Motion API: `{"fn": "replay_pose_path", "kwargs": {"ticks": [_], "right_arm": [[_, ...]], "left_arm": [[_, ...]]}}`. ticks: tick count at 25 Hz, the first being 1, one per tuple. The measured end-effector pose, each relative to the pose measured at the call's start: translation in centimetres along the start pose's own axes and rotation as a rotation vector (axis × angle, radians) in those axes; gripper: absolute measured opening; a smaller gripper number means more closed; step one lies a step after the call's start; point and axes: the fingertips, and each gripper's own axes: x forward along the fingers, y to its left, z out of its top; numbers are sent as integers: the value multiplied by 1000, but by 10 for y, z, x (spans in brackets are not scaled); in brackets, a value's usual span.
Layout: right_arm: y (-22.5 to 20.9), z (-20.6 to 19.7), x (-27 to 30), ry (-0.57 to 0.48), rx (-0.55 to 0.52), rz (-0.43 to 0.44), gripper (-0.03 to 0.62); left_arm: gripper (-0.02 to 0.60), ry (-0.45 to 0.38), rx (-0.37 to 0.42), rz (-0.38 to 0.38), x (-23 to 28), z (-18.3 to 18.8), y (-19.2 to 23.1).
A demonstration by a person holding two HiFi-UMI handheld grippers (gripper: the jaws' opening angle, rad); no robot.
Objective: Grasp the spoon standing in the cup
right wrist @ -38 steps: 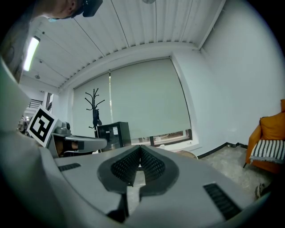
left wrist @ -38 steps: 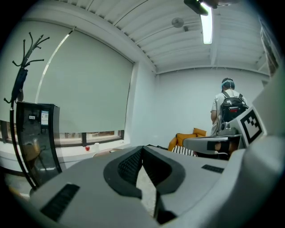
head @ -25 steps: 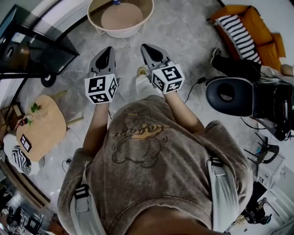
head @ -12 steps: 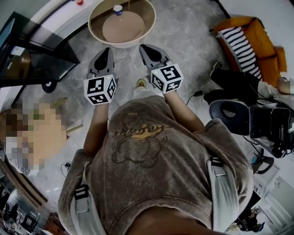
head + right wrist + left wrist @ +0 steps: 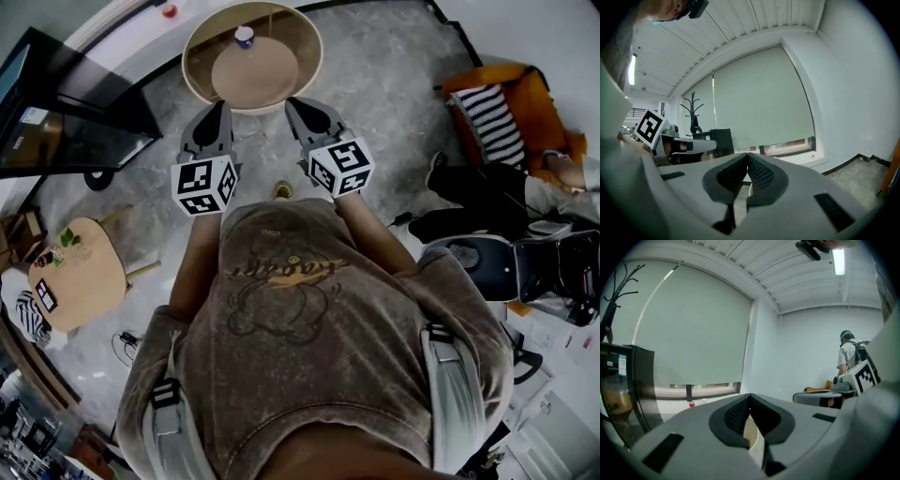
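A small cup (image 5: 244,37) with a dark top stands at the far side of a round wooden table (image 5: 281,23) in the head view; I cannot make out a spoon in it. Both grippers are held side by side at the table's near rim, well short of the cup. The left gripper (image 5: 217,108) is shut with nothing in it, and its pads meet in the left gripper view (image 5: 749,395). The right gripper (image 5: 295,101) is shut and empty too, its tips touching in the right gripper view (image 5: 748,154). Neither gripper view shows the cup.
A black cabinet (image 5: 56,103) stands left of the table and a small wooden side table (image 5: 75,272) lies further left. An orange sofa with a striped cushion (image 5: 497,112) and a black chair (image 5: 478,258) are at the right. A person (image 5: 847,352) stands by the far wall.
The round table has come nearer and fuller into the head view as the person stepped toward it. Both grippers stayed shut and level, now at its near rim.
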Motion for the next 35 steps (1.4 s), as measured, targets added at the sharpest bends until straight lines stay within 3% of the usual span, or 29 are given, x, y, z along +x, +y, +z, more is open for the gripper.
{"fn": "replay_pose_path", "kwargs": {"ticks": [10, 35], "right_arm": [[-22, -1, 47, 20, 19, 20, 17], [-124, 21, 242, 94, 54, -83, 18]], "left_arm": [[17, 7, 0, 16, 40, 5, 30], [17, 83, 9, -89, 234, 28, 158]]}}
